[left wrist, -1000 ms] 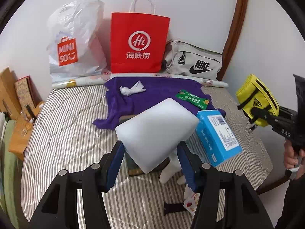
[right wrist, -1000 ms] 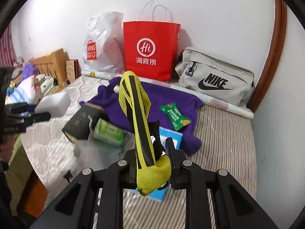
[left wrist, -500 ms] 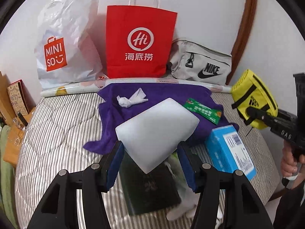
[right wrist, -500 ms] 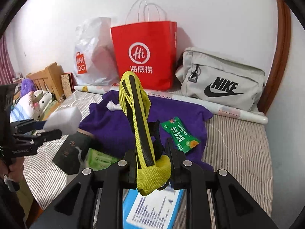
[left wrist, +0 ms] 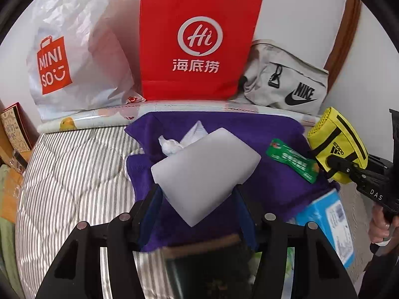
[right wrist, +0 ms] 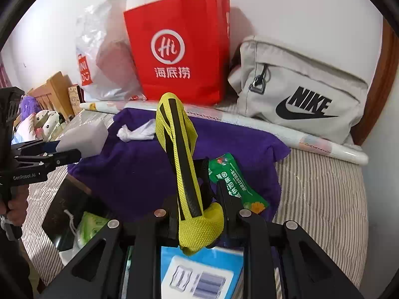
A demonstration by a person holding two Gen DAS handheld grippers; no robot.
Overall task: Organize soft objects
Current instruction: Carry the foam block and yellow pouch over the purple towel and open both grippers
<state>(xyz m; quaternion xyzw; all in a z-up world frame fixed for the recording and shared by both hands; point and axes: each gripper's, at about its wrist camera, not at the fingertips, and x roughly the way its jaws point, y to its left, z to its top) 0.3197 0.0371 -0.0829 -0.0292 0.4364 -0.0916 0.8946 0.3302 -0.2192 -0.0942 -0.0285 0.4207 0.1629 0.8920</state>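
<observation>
White foam block (left wrist: 204,169) clamped between left gripper (left wrist: 197,196) pads, held above purple towel (left wrist: 274,186). Yellow mesh pouch (right wrist: 184,174) pinched upright in right gripper (right wrist: 199,214), jaws nearly closed on it, over blue box (right wrist: 202,271). Towel spread on striped bed (left wrist: 74,174); on towel: crumpled white cloth (left wrist: 179,142), green packet (left wrist: 291,160). Behind towel, long paper roll (right wrist: 274,129). Against wall: white Miniso bag (left wrist: 74,57), red paper bag (left wrist: 197,44), grey Nike bag (right wrist: 299,99). Dark book (right wrist: 67,211) at towel's near edge.
</observation>
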